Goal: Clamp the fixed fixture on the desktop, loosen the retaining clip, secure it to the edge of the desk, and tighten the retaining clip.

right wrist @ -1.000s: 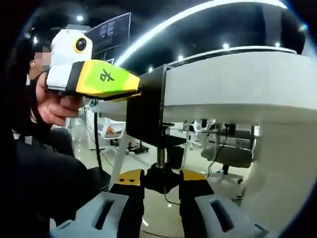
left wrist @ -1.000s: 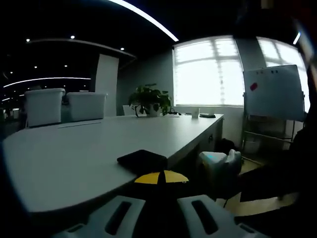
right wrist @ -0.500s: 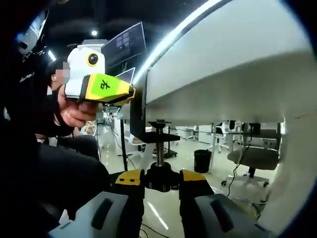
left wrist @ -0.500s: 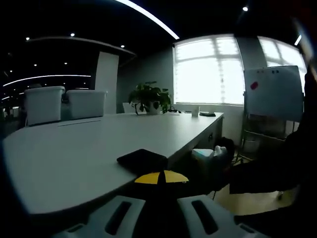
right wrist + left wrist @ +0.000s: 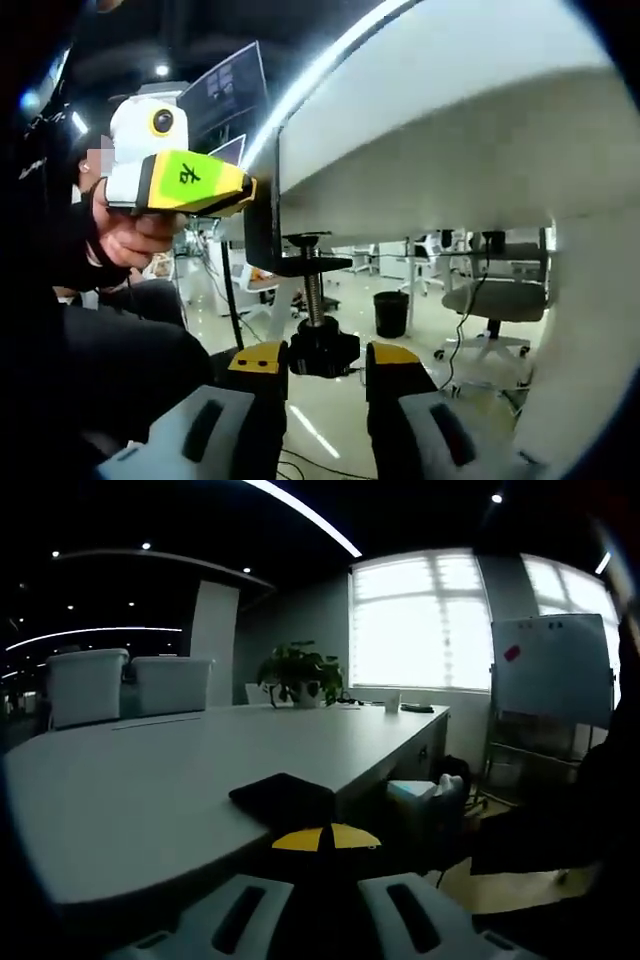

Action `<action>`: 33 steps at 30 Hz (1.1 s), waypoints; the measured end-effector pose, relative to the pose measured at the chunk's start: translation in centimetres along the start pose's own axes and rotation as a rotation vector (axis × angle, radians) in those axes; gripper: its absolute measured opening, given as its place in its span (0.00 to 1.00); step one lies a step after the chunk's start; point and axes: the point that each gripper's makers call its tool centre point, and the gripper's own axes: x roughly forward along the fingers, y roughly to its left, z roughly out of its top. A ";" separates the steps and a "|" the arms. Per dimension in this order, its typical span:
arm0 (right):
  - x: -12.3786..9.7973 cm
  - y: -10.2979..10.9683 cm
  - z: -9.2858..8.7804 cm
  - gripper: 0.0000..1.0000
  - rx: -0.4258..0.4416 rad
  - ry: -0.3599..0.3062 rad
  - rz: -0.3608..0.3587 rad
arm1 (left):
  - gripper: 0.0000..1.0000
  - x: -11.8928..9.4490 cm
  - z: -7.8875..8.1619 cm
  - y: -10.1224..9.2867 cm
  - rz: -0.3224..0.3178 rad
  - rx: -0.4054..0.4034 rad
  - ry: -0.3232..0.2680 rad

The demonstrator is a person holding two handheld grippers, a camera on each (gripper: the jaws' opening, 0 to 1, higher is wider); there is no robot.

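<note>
A black clamp fixture [image 5: 262, 215] sits over the edge of the white desk [image 5: 450, 130]. Its top plate [image 5: 283, 798] lies flat on the desktop [image 5: 150, 780]. My left gripper [image 5: 326, 837] is shut on the fixture at the desk edge, and it comes into the right gripper view as a yellow and white body [image 5: 185, 180] held by a hand. Under the desk, the threaded screw [image 5: 314, 290] ends in a black knob [image 5: 323, 352]. My right gripper [image 5: 325, 357] is shut on that knob, its yellow-tipped jaws on either side. The screw's pad [image 5: 305, 240] stands close under the desk's underside.
A potted plant [image 5: 300, 677], two white bins [image 5: 130, 688] and small items stand far back on the desk. A whiteboard [image 5: 552, 665] is on the right. Office chairs [image 5: 490, 300], a bin [image 5: 390, 312] and cables occupy the floor under the desk. A person's dark sleeve [image 5: 110, 350] is at the left.
The right gripper view has swung a little, with the knob still between its jaws. The screw pad now looks nearer the desk's underside. The left gripper view is almost unchanged.
</note>
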 end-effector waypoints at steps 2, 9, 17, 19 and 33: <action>-0.3 0.0 0.4 0.37 0.004 -0.021 -0.060 | 0.01 0.0 0.0 0.0 -0.004 -0.005 -0.003; -1.6 1.1 0.9 0.43 -0.138 -0.017 -0.235 | 0.01 -0.1 -0.1 0.1 -0.010 0.004 -0.013; -1.9 0.7 1.1 0.45 -0.161 -0.020 -0.458 | 0.01 -0.7 -0.2 0.6 -0.005 -0.020 -0.031; -1.4 0.6 1.1 0.45 -0.182 -0.004 -0.496 | 0.01 -0.7 -0.3 0.6 -0.009 -0.023 -0.033; -0.3 -0.1 1.1 0.40 -0.171 -0.008 -0.634 | 0.01 -0.7 -0.3 0.7 -0.021 -0.023 -0.035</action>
